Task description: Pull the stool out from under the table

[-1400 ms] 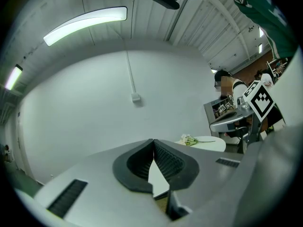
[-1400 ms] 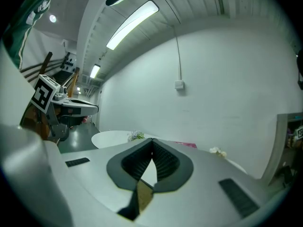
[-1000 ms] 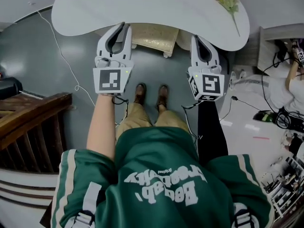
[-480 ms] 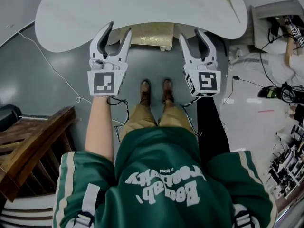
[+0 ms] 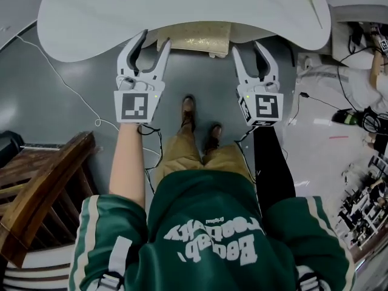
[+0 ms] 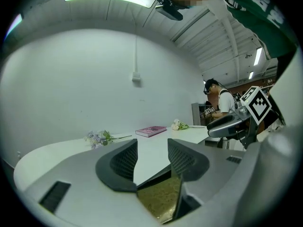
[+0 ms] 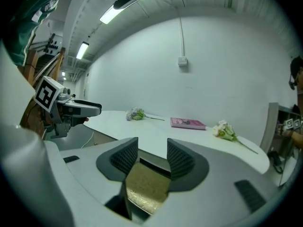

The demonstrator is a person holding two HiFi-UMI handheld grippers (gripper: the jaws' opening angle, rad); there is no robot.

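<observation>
The stool [image 5: 195, 37] has a gold patterned cushion and stands tucked under the near edge of the white table [image 5: 91, 17]; only its front strip shows. My left gripper [image 5: 154, 41] hovers open just off the stool's left corner, and my right gripper [image 5: 248, 48] hovers open just off its right corner. In the left gripper view the stool cushion [image 6: 158, 200] lies low beyond the open left gripper [image 6: 151, 155], nothing between the pads. The right gripper view shows the same: stool cushion [image 7: 144, 188] below the open right gripper [image 7: 152, 157].
A dark wooden chair [image 5: 42, 180] stands at my left. A thin cable [image 5: 73, 71] runs across the grey floor. Flowers [image 7: 225, 130] and a pink book [image 7: 188, 123] lie on the table. Cables and gear [image 5: 361, 120] crowd the right side; a person [image 6: 218, 103] stands beyond the table.
Both grippers' jaws have gone from shut to open. I have stepped towards the table, and the grippers now sit closer to the stool's two corners.
</observation>
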